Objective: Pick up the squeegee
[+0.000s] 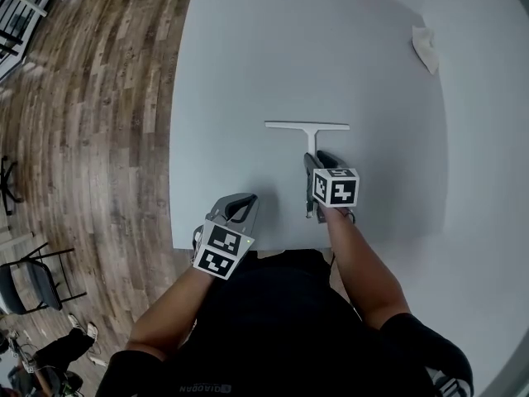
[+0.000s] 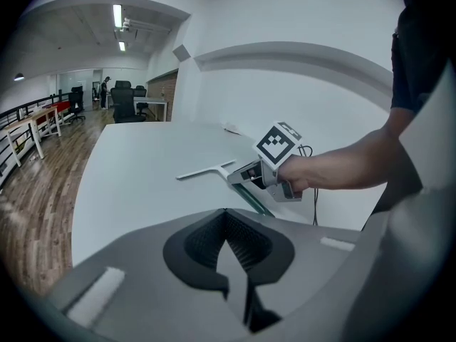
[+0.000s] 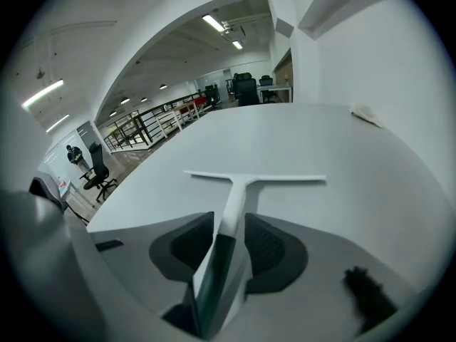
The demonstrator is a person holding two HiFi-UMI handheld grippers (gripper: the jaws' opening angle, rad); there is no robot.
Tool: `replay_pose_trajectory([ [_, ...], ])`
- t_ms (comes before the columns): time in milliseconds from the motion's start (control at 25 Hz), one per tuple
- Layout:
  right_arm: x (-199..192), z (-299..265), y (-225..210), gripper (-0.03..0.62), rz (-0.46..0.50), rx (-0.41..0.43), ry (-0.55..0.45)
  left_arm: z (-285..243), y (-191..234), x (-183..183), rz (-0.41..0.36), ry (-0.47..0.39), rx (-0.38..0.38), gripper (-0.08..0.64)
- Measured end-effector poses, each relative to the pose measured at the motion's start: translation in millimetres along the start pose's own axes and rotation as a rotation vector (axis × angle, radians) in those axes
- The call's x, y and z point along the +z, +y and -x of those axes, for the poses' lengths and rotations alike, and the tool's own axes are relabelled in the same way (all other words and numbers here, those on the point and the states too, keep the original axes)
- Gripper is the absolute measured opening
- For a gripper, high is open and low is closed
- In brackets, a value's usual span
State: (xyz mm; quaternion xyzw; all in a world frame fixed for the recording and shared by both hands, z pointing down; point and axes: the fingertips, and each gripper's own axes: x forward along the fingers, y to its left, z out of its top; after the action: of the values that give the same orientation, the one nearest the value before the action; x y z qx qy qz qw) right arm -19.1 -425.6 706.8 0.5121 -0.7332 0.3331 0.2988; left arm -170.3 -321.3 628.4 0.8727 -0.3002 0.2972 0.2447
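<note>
R tool [image 3: 229, 221] released, straddling handle of white T-shaped squeegee [image 3: 246, 179]; L tool [image 2: 228, 223] clenched, empty.

The pale table [image 1: 248, 73] bears a white squeegee [image 1: 307, 126] mid-surface and a crumpled cloth [image 1: 425, 46] far right.

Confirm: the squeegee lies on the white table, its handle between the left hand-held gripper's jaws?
Not the left: the right gripper view shows the handle between the jaws of the right hand-held gripper. The squeegee does lie on the white table.

Wood-plank floor [image 1: 91, 98] beside a white table [image 1: 248, 56]; ceiling strip lights [image 2: 117, 14] overhead
</note>
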Motion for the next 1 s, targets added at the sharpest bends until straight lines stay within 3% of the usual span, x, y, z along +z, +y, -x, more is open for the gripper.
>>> replay_pose_trajectory([
  [720, -5, -19, -2, 0.103, -0.007, 0.014, 0.029, 18, 26, -6, 0.085, -0.024, 0.097, 0.008],
  [1000, 0, 2, 9, 0.100, 0.064, 0.089, 0.000, 16, 9, 3, 0.089, -0.049, 0.122, 0.008],
])
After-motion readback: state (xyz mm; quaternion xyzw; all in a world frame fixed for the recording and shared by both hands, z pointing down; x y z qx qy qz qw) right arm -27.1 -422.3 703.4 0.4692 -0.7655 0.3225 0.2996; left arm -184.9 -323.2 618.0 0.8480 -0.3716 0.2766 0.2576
